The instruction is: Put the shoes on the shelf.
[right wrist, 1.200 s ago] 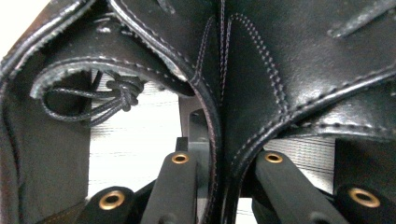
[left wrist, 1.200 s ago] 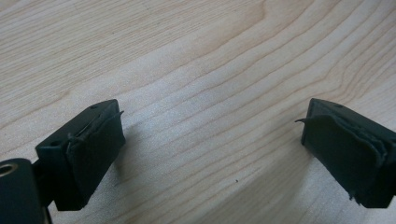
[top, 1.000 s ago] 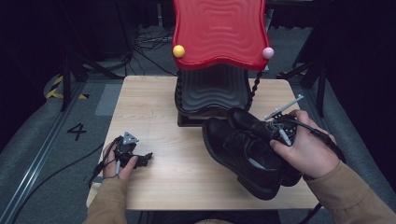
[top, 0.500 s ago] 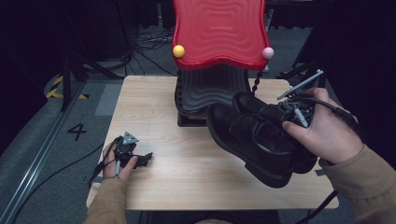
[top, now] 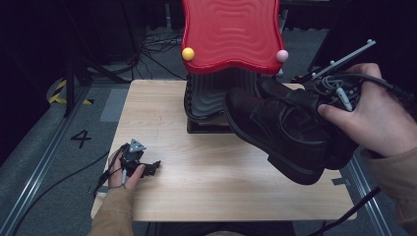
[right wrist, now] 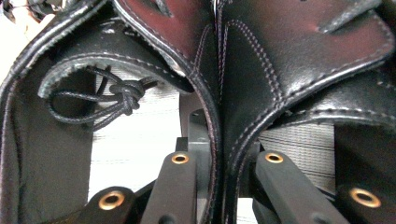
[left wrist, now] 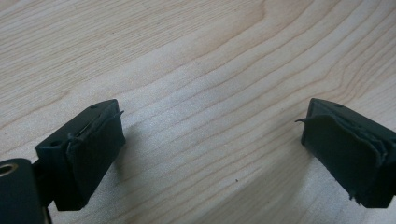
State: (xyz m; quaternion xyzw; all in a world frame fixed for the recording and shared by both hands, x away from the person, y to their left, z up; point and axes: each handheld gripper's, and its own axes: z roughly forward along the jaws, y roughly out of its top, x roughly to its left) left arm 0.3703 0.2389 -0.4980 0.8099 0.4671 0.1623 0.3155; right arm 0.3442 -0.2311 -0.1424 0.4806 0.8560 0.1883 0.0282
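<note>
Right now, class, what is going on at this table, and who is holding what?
A person works two hand-held grippers at a wooden table. The right gripper is shut on the inner edges of a pair of black shoes, holding them off the table in front of a red rack. The left gripper rests open on the table near its front left corner, holding nothing.

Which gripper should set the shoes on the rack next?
Right. The right gripper is clamped on the inner walls of both black shoes, lifted beside the rack. The left gripper rests open on the table.
</note>
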